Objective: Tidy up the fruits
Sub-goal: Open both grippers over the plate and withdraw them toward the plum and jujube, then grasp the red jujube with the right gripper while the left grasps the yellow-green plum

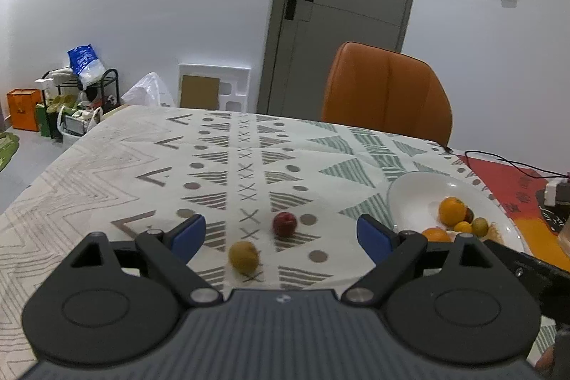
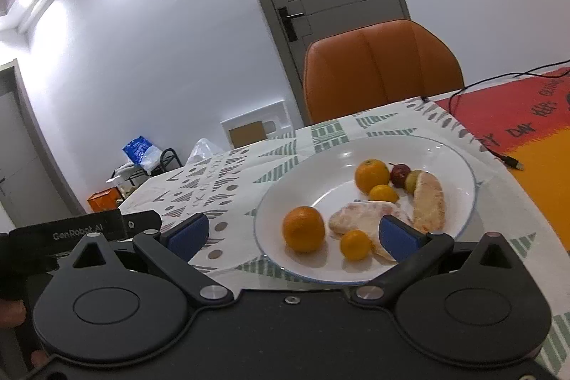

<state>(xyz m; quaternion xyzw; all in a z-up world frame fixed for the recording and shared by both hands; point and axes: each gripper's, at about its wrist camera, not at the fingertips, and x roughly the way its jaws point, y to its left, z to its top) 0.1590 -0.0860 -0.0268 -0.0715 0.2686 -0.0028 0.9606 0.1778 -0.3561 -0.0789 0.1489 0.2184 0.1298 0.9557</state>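
Observation:
In the left wrist view a small red fruit [image 1: 284, 223] and a yellow-brown fruit [image 1: 243, 256] lie on the patterned tablecloth, between the fingers of my open, empty left gripper [image 1: 281, 234], which hovers just before them. A white plate [image 1: 409, 198] at the right holds oranges [image 1: 451, 210]. In the right wrist view the plate [image 2: 302, 173] holds two oranges [image 2: 303, 229], two small yellow citrus [image 2: 356, 245], peeled pomelo pieces [image 2: 429, 198], a small red fruit [image 2: 400, 174] and a green one. My right gripper [image 2: 292, 234] is open and empty above the plate's near rim.
An orange chair [image 1: 386, 91] stands at the table's far side. A red and orange mat [image 2: 527, 116] with a black cable [image 2: 498, 152] lies right of the plate. A door, a cluttered rack [image 1: 78, 95] and boxes are behind the table.

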